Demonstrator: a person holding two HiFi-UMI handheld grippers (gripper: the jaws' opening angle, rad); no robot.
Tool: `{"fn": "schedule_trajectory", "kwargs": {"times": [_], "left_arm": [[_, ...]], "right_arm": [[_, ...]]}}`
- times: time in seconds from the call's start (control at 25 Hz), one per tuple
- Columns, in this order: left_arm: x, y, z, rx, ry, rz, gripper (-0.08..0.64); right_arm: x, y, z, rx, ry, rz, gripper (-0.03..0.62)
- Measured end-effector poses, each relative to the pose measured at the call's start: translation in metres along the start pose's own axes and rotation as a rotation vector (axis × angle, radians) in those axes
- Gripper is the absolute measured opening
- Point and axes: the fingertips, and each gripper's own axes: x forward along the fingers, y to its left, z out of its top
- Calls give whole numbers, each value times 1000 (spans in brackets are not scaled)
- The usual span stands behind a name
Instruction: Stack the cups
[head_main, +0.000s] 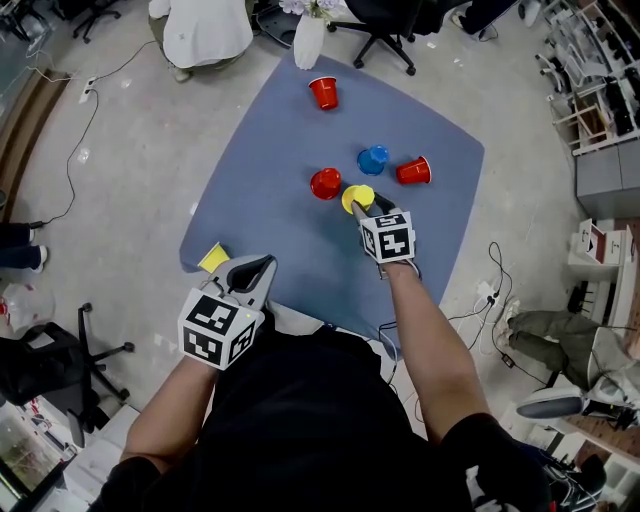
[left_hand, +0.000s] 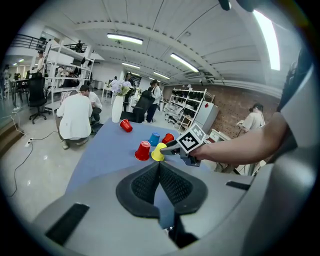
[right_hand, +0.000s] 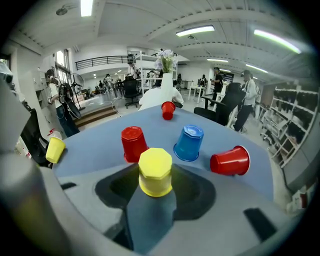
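Observation:
An upside-down yellow cup (right_hand: 155, 171) stands on the blue table (head_main: 290, 240), and my right gripper (head_main: 366, 207) is shut on it, a pad against each side. Just beyond it are an upside-down red cup (right_hand: 134, 143), an upside-down blue cup (right_hand: 189, 143) and a red cup on its side (right_hand: 231, 160). Another red cup (head_main: 323, 93) stands upright near the far edge. A second yellow cup (head_main: 213, 258) lies on its side at the table's near left edge. My left gripper (head_main: 252, 270) is shut and empty, just right of that cup.
A white vase with flowers (head_main: 310, 40) stands at the table's far edge. A person in white (head_main: 205, 30) crouches on the floor beyond it. Office chairs (head_main: 385, 30) and cables (head_main: 490, 290) surround the table. Shelving (head_main: 600, 90) lines the right side.

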Motion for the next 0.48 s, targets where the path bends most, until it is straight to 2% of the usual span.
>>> {"fn": "schedule_trajectory", "kwargs": {"times": [0.48], "left_arm": [[0,3,-1,-12,2,7,5]], "right_arm": [[8,7,3,18,0,18,206]]}}
